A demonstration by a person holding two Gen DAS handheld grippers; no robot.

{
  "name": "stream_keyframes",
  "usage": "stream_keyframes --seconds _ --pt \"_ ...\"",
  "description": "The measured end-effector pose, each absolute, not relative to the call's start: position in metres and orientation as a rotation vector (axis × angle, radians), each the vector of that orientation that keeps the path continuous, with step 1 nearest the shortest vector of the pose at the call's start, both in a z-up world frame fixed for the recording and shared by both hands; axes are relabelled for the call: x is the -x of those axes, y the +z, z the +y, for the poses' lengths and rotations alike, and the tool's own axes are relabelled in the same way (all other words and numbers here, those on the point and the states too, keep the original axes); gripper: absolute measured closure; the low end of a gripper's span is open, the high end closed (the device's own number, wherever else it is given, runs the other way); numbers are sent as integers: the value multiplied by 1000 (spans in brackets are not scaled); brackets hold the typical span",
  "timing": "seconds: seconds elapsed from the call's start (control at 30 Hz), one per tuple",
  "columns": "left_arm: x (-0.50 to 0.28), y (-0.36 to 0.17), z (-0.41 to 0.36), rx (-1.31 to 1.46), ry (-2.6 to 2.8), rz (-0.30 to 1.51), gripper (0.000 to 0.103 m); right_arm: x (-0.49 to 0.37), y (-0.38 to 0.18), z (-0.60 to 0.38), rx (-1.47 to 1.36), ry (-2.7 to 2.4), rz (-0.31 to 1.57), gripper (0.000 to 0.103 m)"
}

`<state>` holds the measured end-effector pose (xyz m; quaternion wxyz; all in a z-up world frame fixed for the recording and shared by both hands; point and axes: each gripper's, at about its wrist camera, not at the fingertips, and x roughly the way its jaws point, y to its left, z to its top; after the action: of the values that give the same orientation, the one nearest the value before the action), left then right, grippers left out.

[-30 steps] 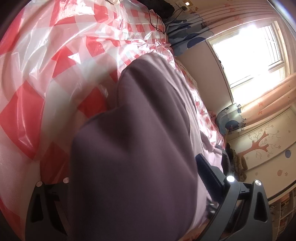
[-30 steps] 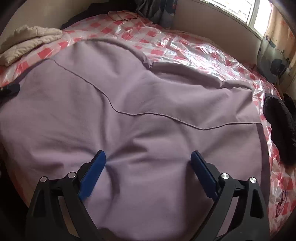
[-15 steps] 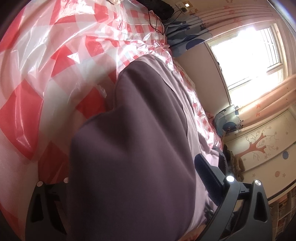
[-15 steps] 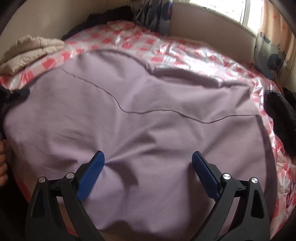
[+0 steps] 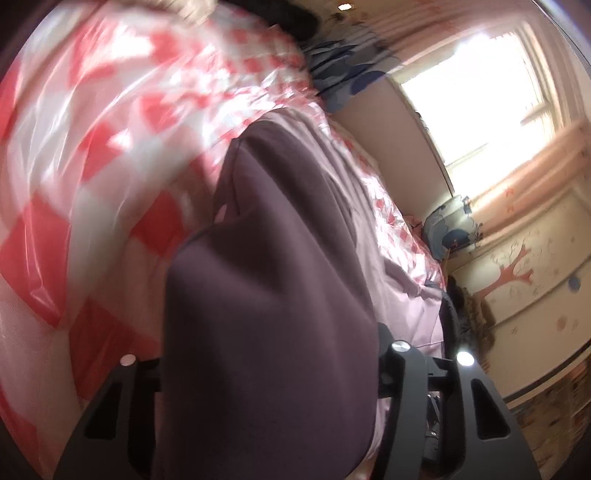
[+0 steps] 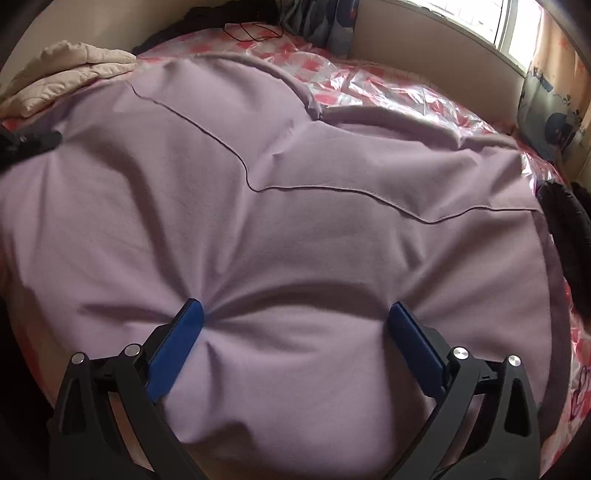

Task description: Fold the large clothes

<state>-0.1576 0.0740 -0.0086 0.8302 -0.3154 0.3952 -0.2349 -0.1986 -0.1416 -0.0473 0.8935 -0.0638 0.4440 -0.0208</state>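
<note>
One large mauve cotton garment (image 6: 295,229) lay spread across the red-checked plastic-covered bed (image 6: 388,85), long axis running left to right, right gripper (image 6: 295,325) wide apart pressing into it, left gripper (image 5: 266,369) just closing, clamping a bunched fold.

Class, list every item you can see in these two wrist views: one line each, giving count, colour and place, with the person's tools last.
Garment: one, lilac, spread across the bed.
Plastic cover: one, red-and-white check, over the bed under the garment.
Quilted jacket: one, beige, far left corner of the bed.
Dark clothing: one pile, black, right edge of the bed.
Cable: one, black, far end of the bed.
Curtains: pink, beside the window.
Left tool: one, black, jaws have just been closing, garment fold between them.
Right tool: one, black with blue pads, jaws wide, pressing into the garment.
</note>
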Motion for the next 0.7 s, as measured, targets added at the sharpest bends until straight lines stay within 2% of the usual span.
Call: stream_keyframes --seconds 0.27,0.4,0.53,0.6,0.7 --pt "174 61 13 476 -571 713 58 196 -47 -145 129 -7 921 6" --pt "177 98 -32 408 -635 660 61 206 -28 -169 -15 119 896 6" --pt "186 134 -97 281 -726 602 62 244 -4 -255 -544 328 730 6" --pt "194 140 -135 190 -767 589 62 261 -19 -308 -867 429 656 7" --pt "211 131 -208 28 -827 589 62 301 -40 -384 -1255 538 421 7"
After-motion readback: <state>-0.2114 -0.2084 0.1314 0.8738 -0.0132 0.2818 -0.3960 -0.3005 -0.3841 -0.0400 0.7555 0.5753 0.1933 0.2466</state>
